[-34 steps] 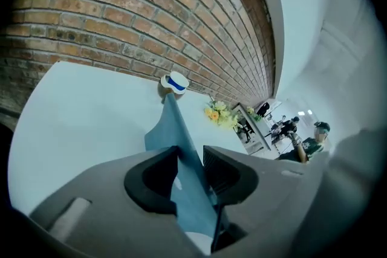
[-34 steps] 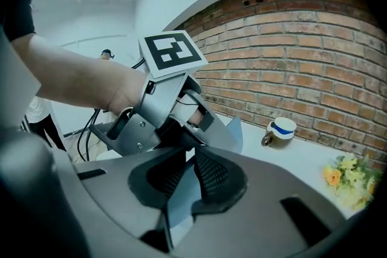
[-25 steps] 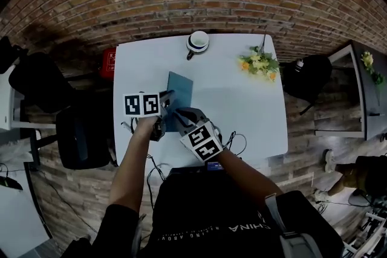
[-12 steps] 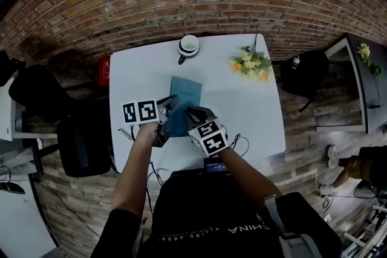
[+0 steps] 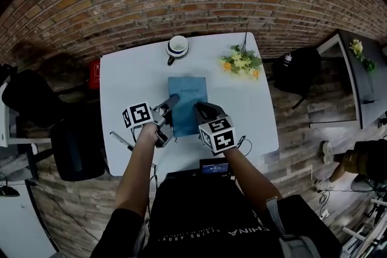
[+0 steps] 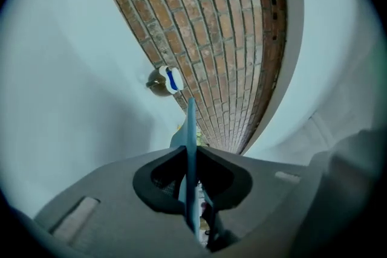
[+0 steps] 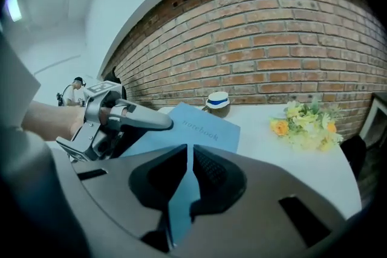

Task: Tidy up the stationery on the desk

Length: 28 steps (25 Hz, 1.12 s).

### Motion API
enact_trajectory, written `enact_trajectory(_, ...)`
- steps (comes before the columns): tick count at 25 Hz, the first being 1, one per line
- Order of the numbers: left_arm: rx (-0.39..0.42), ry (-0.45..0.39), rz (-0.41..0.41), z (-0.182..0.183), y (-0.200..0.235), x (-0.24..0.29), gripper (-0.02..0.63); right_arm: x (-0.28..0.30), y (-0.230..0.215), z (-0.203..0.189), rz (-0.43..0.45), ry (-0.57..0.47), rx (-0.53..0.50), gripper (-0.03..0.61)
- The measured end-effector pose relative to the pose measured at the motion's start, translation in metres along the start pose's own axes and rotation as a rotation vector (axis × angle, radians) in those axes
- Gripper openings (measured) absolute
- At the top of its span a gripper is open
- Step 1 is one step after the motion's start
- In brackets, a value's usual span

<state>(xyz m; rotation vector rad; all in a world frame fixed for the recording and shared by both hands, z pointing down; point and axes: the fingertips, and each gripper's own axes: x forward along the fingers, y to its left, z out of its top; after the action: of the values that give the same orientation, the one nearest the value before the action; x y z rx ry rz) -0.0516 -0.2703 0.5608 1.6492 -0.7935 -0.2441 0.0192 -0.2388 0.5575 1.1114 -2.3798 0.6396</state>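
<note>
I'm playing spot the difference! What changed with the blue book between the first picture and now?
The blue notebook turned: it sat crooked before, and now it lines up straight with the table. The left gripper and right gripper swung with it, both still clamped on its near edge. The cup and flowers stayed at the far edge.
</note>
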Motion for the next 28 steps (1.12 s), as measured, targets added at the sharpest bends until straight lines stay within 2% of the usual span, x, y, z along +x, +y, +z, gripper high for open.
enact_trajectory(7, -0.047, -0.032, 0.109, 0.006, 0.054, -0.02, 0.054, 0.002, -0.008, -0.012, -0.008, 0.03, 0.021, 0.038)
enact_trajectory(16, 0.044, -0.011, 0.288, 0.007, 0.088, -0.028, 0.054, 0.008, -0.003, -0.021, 0.005, 0.06, 0.027, 0.038)
enact_trajectory(22, 0.054, -0.007, 0.415, 0.005, 0.111, -0.025, 0.062, 0.009, -0.003, -0.025, 0.004, 0.071, 0.035, 0.037)
enact_trajectory(25, 0.053, 0.009, 0.434, -0.001, 0.115, -0.022, 0.067, 0.009, -0.003, -0.027, 0.001, 0.075, 0.04, 0.037)
enact_trajectory(28, 0.089, 0.022, 0.457, -0.003, 0.118, -0.022, 0.082, 0.009, -0.003, -0.028, 0.001, 0.077, 0.04, 0.037)
